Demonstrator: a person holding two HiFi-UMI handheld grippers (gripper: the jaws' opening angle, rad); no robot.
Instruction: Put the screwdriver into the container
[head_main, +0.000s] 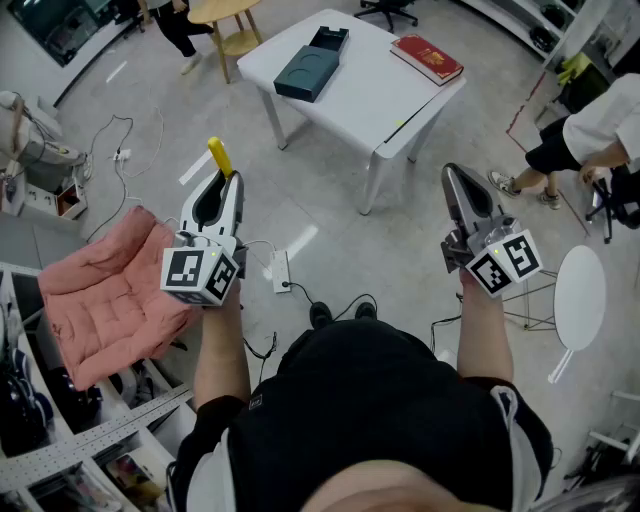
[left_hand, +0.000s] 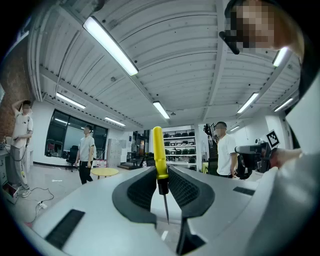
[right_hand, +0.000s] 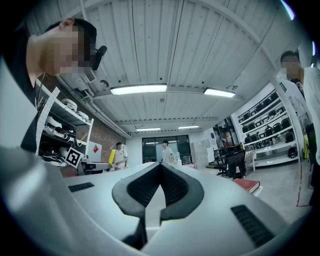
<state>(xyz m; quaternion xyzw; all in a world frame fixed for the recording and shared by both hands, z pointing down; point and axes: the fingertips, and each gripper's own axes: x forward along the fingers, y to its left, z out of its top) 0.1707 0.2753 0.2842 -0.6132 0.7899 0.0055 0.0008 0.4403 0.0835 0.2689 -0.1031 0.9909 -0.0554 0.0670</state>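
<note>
In the head view a pink cushion (head_main: 110, 290) lies on the floor at about nine o'clock from the person, beside shelving at the frame's left edge. Just right of it the left gripper (head_main: 226, 180) is held out over the grey floor with its marker cube nearest the body. Its jaws are clamped on the yellow-handled screwdriver (head_main: 219, 157), whose handle sticks out past the tips toward twelve o'clock. The left gripper view shows the same grip up close: the left gripper (left_hand: 161, 172) pinches the screwdriver (left_hand: 158, 155) at the black collar under the handle. The handle stands upright beyond the pads and the thin metal shaft points back between the jaws toward the camera. On the floor between the arms, at six o'clock from the table, a white power strip (head_main: 279, 270) lies with its cables. The white table (head_main: 400, 95) sits at about one o'clock from the left gripper, well apart from the screwdriver. On it a dark teal flat box (head_main: 307, 75) lies just beside a small open dark container (head_main: 329, 40), and a red book (head_main: 427, 58) lies at the table's three o'clock edge. The right gripper (head_main: 455, 185) hovers over the floor right of the table. In its own view the right gripper (right_hand: 160, 167) has its jaws pressed together with nothing between them. Farther right stand a round white side table (head_main: 580, 295) and a seated person's arm and legs (head_main: 590, 135).
</note>
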